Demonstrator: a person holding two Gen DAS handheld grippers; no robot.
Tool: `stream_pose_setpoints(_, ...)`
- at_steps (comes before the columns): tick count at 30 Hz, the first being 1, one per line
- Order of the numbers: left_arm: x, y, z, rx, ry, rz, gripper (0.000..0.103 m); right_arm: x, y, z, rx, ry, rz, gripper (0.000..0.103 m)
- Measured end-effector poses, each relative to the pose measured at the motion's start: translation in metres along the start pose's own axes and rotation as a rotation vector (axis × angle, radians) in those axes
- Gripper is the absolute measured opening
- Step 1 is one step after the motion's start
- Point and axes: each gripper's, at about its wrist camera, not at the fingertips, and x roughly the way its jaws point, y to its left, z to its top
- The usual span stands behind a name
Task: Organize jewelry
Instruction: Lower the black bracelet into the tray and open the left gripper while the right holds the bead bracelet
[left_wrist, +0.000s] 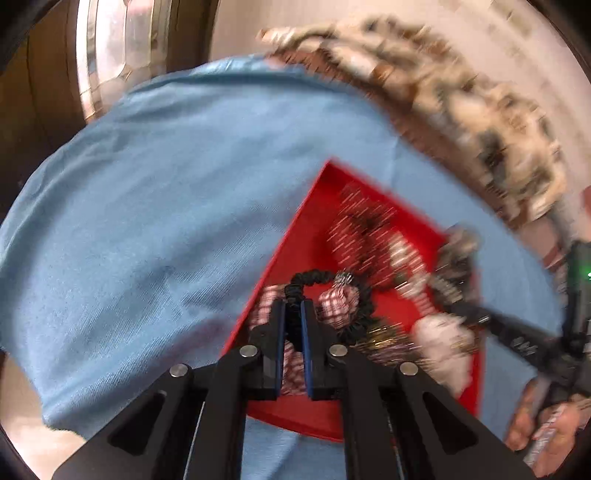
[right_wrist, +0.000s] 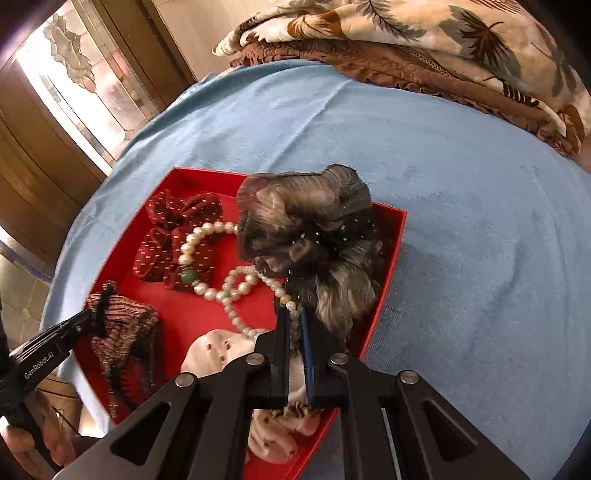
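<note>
Red tray (right_wrist: 177, 310) on blue cloth (right_wrist: 461, 258) holds the jewelry and hair pieces. Left gripper (left_wrist: 293, 314) clamped on black scrunchie (left_wrist: 325, 278), which loops above the tray over a checked fabric piece (left_wrist: 338, 304). Right gripper (right_wrist: 294, 321) closed on pearl necklace (right_wrist: 236, 284); strand runs from the fingers back across the tray floor, over a dark red dotted scrunchie (right_wrist: 166, 236). Grey-brown fluffy scrunchie (right_wrist: 314, 236) sits against the tray's right wall, just beside the right gripper. Pale pink scrunchie (right_wrist: 210, 354) at the near edge. Striped hair clip (right_wrist: 122, 332) at tray's left side. Leaf-print blanket (right_wrist: 424, 37) lies beyond the cloth
</note>
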Motion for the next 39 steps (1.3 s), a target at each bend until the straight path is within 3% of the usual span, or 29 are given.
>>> stream_pose_setpoints(4, -0.022, -0.018, 0.005, 0.052, -0.125, -0.092, 0.008, -0.015, 0.016, 0.005, 0.012, -0.043, 0.103, 0.007)
stream_pose_setpoints(15, -0.004, -0.053, 0.019, 0.124, -0.111, -0.138, 0.008, -0.058, 0.058, 0.013, -0.052, -0.137, 0.191, 0.007)
stream_pose_setpoints(23, 0.029, -0.046, 0.029, 0.114, -0.009, -0.067, 0.008, -0.049, 0.070, 0.001, -0.090, -0.107, 0.172, 0.007)
stream_pose_setpoints(31, 0.050, -0.029, 0.036, 0.099, 0.038, 0.037, 0.008, -0.032, 0.075, 0.001, -0.096, -0.084, 0.172, 0.007)
stream_pose_setpoints(39, 0.045, -0.026, 0.030, 0.136, -0.001, 0.167, 0.008, 0.003, 0.064, -0.021, -0.105, 0.010, 0.089, 0.007)
